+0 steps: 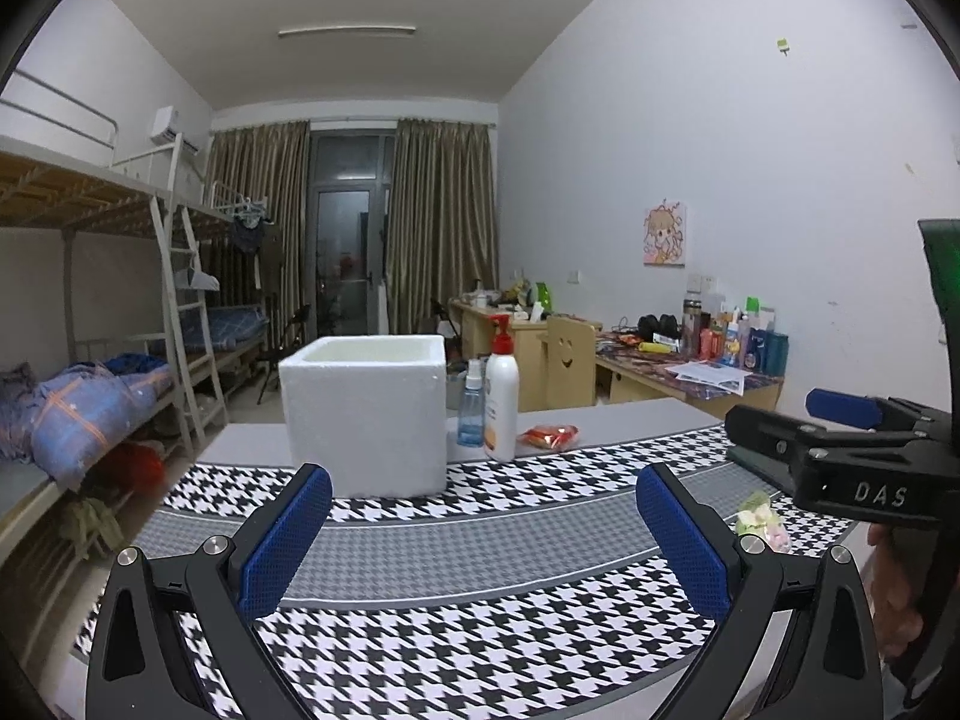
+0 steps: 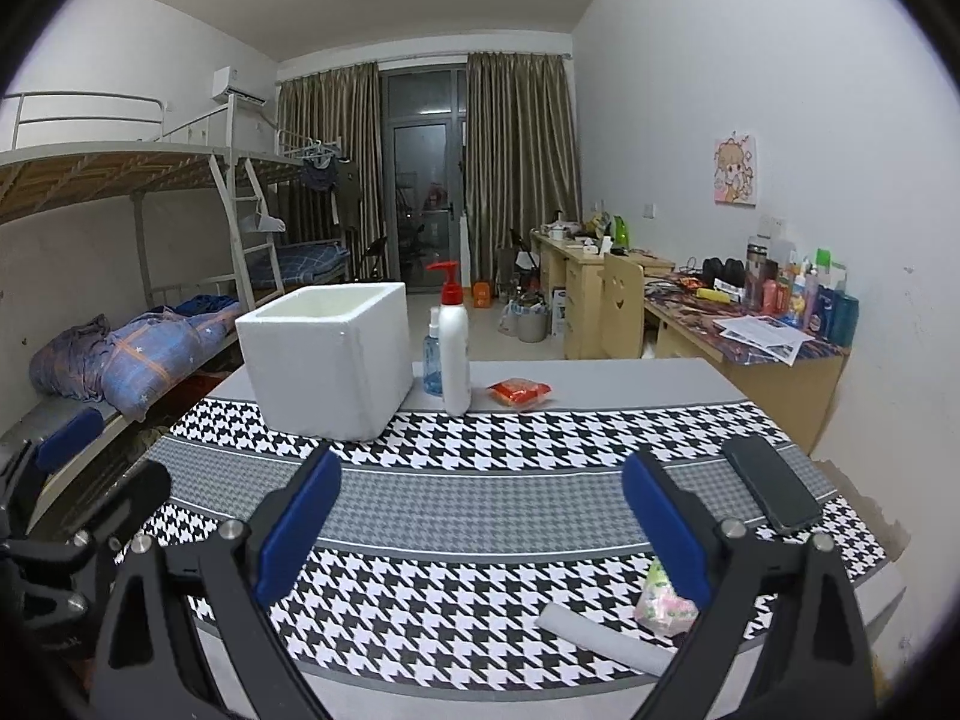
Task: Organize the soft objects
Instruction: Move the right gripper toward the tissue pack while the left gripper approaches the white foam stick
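A white foam box (image 1: 366,414) (image 2: 324,360), open at the top, stands on the houndstooth cloth (image 1: 468,546) (image 2: 480,504). A red snack packet (image 1: 549,435) (image 2: 519,391) lies to the right of the bottles on the grey table. A small pastel soft bag (image 2: 663,603) (image 1: 759,519) and a grey foam roll (image 2: 600,639) lie near the front right. My left gripper (image 1: 483,534) is open over the cloth, with nothing between its blue pads. My right gripper (image 2: 480,519) is open too, the pastel bag just beside its right finger (image 2: 666,525).
A white pump bottle (image 1: 501,399) (image 2: 455,354) and a blue spray bottle (image 1: 471,405) (image 2: 432,363) stand right of the box. A black phone (image 2: 771,483) lies on the cloth at right. Bunk beds (image 1: 90,396) at left, desks (image 2: 750,342) along the right wall.
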`<state>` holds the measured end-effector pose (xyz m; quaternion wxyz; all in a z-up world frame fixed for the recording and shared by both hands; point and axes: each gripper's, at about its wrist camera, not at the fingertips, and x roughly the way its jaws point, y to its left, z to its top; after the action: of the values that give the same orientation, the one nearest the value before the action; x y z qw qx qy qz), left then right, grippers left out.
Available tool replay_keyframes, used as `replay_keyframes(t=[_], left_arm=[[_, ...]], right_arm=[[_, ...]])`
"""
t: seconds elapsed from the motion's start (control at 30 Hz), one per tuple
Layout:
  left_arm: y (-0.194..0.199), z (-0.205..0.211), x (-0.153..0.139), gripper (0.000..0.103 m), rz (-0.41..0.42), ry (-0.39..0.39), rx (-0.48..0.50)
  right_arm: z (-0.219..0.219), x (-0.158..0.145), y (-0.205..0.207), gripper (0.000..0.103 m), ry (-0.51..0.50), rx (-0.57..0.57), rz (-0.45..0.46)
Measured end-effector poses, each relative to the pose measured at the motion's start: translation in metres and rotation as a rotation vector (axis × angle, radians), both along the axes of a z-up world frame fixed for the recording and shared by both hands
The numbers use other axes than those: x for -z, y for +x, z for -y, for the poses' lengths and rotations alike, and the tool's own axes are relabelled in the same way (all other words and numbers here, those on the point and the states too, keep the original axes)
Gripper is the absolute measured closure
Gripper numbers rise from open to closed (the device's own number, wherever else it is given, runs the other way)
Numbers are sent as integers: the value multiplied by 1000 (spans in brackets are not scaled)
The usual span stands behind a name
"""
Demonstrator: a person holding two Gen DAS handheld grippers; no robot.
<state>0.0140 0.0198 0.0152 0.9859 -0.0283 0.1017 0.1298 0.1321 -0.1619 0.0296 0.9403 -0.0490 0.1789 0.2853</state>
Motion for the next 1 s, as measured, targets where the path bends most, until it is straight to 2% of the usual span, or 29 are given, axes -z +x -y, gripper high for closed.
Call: replay_keyframes(t=[0.3,0.5,1.0], left_arm=[[18,20,16,1,-8,-45,56],[37,38,28,1,-38,-60,114],[75,73,44,1,-132,-62,228]], right_arm=[[18,8,-4,6,-44,20,45],[34,11,0,6,-84,71,70],[72,35,33,6,-78,159,10]])
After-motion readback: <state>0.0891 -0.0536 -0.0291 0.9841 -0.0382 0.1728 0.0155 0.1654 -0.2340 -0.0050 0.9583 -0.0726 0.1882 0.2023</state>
